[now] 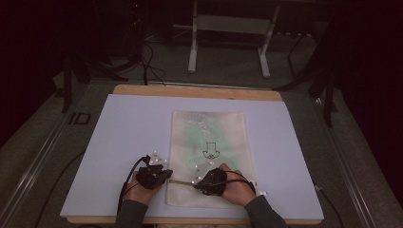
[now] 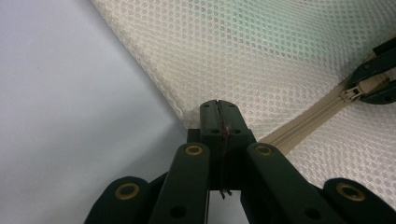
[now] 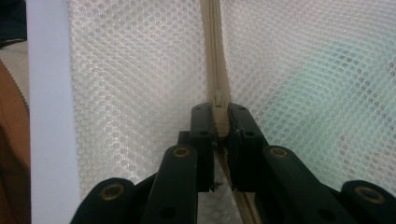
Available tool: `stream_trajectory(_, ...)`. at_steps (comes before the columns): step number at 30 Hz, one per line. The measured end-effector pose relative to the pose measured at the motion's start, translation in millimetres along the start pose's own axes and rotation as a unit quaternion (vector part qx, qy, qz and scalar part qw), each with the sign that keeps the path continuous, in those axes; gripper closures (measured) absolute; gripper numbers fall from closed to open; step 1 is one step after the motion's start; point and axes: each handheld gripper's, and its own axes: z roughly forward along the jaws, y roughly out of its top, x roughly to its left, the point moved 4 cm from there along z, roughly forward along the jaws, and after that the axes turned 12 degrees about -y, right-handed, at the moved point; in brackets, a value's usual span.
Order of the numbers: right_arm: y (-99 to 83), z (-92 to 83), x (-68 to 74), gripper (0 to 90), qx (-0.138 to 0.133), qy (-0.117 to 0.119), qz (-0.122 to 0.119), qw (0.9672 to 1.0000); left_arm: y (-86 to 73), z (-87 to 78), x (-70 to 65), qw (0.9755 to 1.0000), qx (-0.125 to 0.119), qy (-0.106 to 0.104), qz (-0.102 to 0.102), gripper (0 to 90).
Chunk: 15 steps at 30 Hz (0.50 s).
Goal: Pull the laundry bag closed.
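A cream mesh bag lies flat on the pale board, with something green showing through its mesh. A beige zipper crosses its near end. My left gripper is at the bag's left edge. In the left gripper view it is shut on the bag's corner, where the zipper ends. My right gripper sits a little to the right along the zipper. It is shut on the zipper pull. The left gripper view also shows the pull in the right gripper.
The board rests on a wooden table. A white metal frame and dark cables stand on the floor beyond the far edge. Bare board lies left and right of the bag.
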Motion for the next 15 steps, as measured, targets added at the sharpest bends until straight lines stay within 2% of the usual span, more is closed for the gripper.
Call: stream_trajectory(15,-7.4,-4.5,-1.5,82.3,0.003,-0.001,0.001,1.0,0.0,-0.1,0.1,1.0,0.001,0.0,-0.001,89.7)
